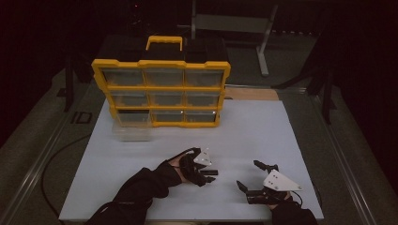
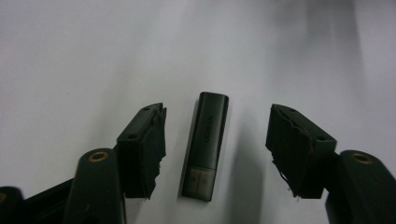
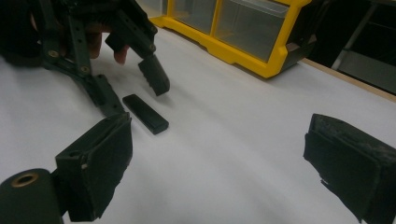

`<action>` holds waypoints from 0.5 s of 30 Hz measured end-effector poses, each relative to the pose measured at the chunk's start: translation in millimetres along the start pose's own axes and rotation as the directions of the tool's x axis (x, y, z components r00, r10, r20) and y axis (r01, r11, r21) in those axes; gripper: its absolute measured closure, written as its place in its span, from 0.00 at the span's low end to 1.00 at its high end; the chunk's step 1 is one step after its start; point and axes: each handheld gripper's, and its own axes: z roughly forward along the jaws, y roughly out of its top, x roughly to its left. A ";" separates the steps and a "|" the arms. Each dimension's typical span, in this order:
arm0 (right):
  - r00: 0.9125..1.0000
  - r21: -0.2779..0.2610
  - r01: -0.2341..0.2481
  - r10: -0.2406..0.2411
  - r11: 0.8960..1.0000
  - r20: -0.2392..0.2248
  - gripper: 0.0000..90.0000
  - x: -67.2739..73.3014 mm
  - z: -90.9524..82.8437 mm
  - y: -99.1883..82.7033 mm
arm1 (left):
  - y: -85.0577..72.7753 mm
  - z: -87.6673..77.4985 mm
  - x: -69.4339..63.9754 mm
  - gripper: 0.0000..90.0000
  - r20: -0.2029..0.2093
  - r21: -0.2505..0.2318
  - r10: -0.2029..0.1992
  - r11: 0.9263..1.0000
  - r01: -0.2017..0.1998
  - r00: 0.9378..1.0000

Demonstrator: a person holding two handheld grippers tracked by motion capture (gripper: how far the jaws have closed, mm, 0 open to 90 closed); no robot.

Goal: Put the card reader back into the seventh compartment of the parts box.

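A small dark USB stick (image 2: 208,142) lies flat on the white table top (image 2: 93,60). My left gripper (image 2: 218,116) is open and straddles it, one black pad on each side, neither touching it. From the right gripper view the stick (image 3: 145,113) lies between the left gripper's fingertips (image 3: 154,80), with a hand behind them. In the high view the left gripper (image 1: 209,174) is low over the table's near middle. My right gripper (image 1: 248,174) hovers to its right, open and holding nothing; its own jaws (image 3: 224,158) stand wide apart.
A yellow organiser case (image 1: 162,89) with clear drawers stands upright at the back of the white board (image 1: 263,131). One clear drawer (image 1: 133,131) sits on the table in front of its lower left corner. Dark metal frames stand beyond the table.
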 end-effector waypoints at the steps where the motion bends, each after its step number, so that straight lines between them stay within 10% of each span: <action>1: 1.000 -0.001 0.000 0.000 1.000 -0.001 0.09 0.0 0.0 0.0 | -0.1 0.5 0.2 0.47 -0.011 0.008 0.008 1.000 -0.008 1.000; 15: 1.000 0.003 0.001 -0.001 1.000 0.002 0.09 0.0 0.0 -0.3 | 4.8 10.2 2.6 0.74 0.005 0.047 -0.012 0.999 0.011 1.000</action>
